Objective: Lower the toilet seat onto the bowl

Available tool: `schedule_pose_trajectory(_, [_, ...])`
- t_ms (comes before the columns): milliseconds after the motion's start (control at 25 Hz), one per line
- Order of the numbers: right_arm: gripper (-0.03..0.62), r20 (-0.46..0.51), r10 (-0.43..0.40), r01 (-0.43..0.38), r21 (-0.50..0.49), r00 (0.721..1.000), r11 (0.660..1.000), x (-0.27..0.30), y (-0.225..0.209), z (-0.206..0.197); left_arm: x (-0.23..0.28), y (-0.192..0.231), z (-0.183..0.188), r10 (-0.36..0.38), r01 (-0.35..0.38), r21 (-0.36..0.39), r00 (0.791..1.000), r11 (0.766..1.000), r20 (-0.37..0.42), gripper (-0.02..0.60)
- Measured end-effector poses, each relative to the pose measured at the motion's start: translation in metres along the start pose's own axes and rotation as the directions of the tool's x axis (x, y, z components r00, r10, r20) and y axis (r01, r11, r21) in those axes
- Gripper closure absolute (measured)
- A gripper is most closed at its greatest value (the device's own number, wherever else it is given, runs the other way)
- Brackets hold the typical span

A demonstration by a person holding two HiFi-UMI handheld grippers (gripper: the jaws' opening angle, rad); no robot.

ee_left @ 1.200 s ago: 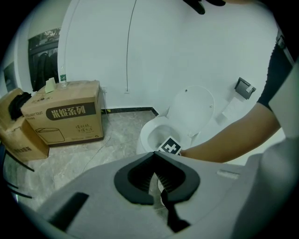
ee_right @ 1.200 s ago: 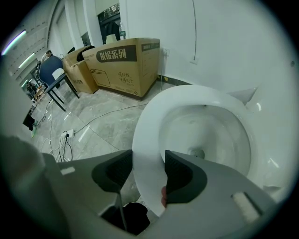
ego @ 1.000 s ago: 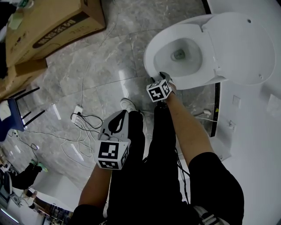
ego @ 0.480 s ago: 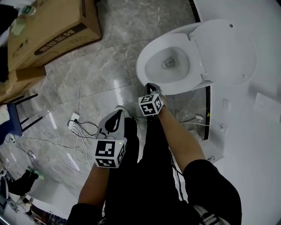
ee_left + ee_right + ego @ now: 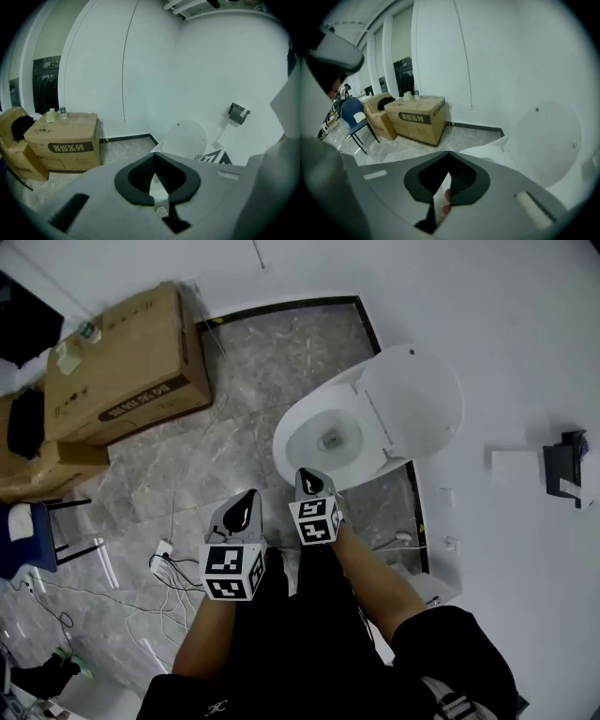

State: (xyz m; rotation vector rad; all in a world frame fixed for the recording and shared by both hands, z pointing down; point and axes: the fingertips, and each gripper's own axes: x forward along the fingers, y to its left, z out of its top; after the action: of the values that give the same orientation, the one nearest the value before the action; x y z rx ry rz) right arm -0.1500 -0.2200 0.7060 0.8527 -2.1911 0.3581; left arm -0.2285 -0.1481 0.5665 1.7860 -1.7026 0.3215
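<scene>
Left claw (image 5: 246, 498) and right claw (image 5: 309, 474) are both pressed together on nothing, held apart from the toilet seat (image 5: 292, 442).

Head view: the two claws sit side by side above the person's legs and point toward the toilet. The seat appears to lie flat on the bowl (image 5: 314, 432), and the lid (image 5: 417, 404) is tilted back against the white wall. A cardboard box (image 5: 127, 367) stands on the grey floor to the left, with a blue chair (image 5: 28, 531) and loose cables (image 5: 169, 563) nearer. Left gripper view: its jaws meet at the tips with nothing between them. Beyond them the lid stands upright, with the box at left and a black holder (image 5: 239, 112) on the wall at right. Right gripper view: its jaws are closed tip to tip and hold nothing. The seat's rim and the raised lid are at right, the box and chair at left.
</scene>
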Motion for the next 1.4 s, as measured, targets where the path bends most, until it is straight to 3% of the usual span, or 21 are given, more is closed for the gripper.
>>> schedule_pose_trajectory(160, [0.588,0.159,-0.022,0.007,0.092,0.987,0.996,-0.066,-0.006,0.081,-0.019,-0.015,0.063,-0.004,0.002,0.023,0.995,1.000,0.097,0.574])
schedule_pose_trajectory(280, [0.588,0.279,-0.039,0.001,0.135,0.960,0.991,-0.121,-0.017,0.133,-0.038,-0.035,0.102,-0.005,0.002,0.019,0.987,1.000,0.159,0.574])
schedule_pose_trajectory(520, [0.588,0.497,-0.065,0.020,0.095,0.865,0.995,-0.222,-0.040,0.236,-0.065,-0.073,0.175,-0.027,-0.003,0.106,0.961,0.994,0.275,0.574])
schedule_pose_trajectory(800, [0.589,0.660,-0.124,0.054,0.126,0.741,0.991,-0.320,-0.064,0.293,-0.088,-0.112,0.238,-0.055,-0.015,0.180,0.925,0.984,0.377,0.574])
schedule_pose_trajectory(960, [0.589,0.658,-0.159,0.090,0.138,0.736,0.986,-0.334,-0.082,0.295,-0.091,-0.131,0.261,-0.081,-0.015,0.223,0.905,0.975,0.418,0.574])
schedule_pose_trajectory(1400, [0.589,0.629,-0.180,0.088,0.174,0.756,0.981,-0.331,-0.104,0.279,-0.080,-0.151,0.264,-0.098,-0.007,0.248,0.907,0.969,0.409,0.574])
